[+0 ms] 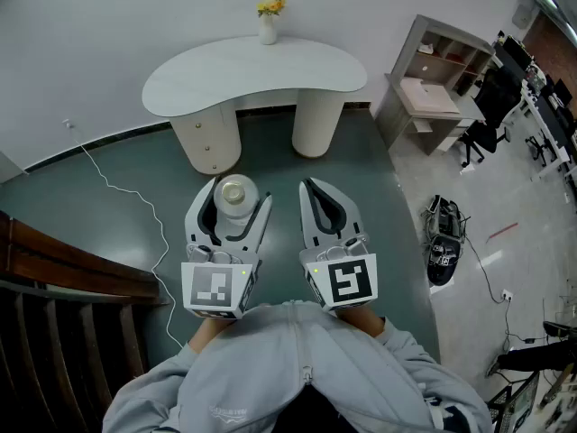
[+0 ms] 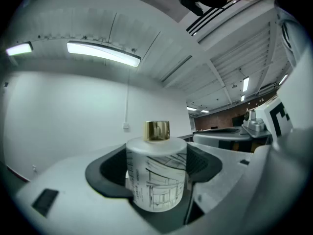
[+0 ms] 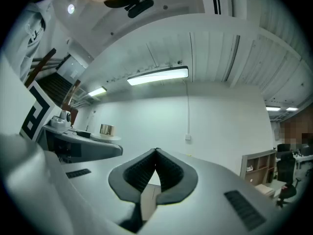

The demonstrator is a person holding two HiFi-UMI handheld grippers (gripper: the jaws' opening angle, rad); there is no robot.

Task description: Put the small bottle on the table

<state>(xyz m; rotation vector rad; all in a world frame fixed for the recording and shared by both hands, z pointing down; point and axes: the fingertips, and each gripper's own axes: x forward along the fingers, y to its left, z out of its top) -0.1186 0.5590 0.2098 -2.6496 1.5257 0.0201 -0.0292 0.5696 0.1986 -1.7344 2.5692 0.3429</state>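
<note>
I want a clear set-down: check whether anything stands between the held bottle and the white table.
Nothing visible does. The small bottle is clamped in the left gripper, and only floor lies between it and the table. The flower vase stands at the tabletop's far edge; the white cable runs off left.

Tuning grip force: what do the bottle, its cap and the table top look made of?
Bottle: frosted, translucent white with a printed line drawing, so it looks like frosted glass, possibly matte plastic.
Cap: shiny gold with mirror-like reflections, so metal or metallised plastic.
Table top: smooth, matte white with no visible grain, so likely painted wood or laminate, though the look leaves it open.
</note>
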